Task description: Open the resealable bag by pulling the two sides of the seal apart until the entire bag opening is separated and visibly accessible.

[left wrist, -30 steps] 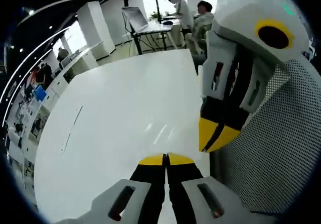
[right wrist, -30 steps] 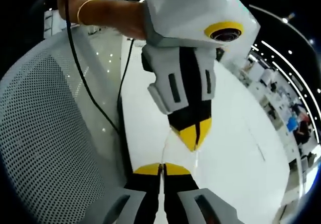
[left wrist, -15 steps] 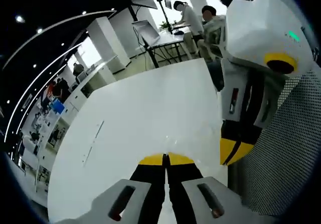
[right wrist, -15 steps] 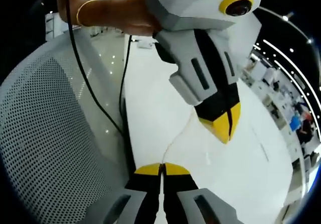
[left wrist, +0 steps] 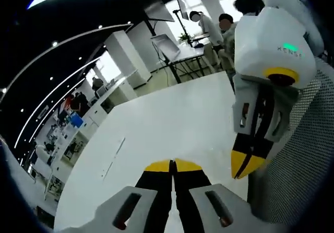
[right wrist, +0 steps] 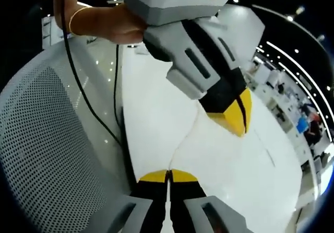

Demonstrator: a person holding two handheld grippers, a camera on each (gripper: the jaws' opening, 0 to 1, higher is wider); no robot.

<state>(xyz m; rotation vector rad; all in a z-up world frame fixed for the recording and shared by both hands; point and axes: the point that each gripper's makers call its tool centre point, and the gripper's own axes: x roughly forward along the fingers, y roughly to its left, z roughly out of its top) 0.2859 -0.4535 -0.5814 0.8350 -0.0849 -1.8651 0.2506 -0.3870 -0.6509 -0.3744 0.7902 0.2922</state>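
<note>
Bag: we see the clear, thin resealable plastic bag (right wrist: 201, 134) stretched between our two tools above the white table (right wrist: 156, 118).
Left gripper (left wrist: 172, 165): yellow-tipped jaws clenched on one side of the seal; also seen at (right wrist: 235, 115).
Right gripper (right wrist: 168, 174): clenched on the other side; also seen at (left wrist: 245, 165).
Axis: the bag's top edge runs tip to tip, so we judge pulling apart lies along that line.
Beside: grey mesh chair back (right wrist: 47, 154).

In the left gripper view, the left gripper (left wrist: 172, 165) has its yellow-tipped jaws pressed together, with the right gripper (left wrist: 248, 165) just beside it, jaws also closed. In the right gripper view, a hand (right wrist: 112, 24) grips the left gripper's body.
</note>
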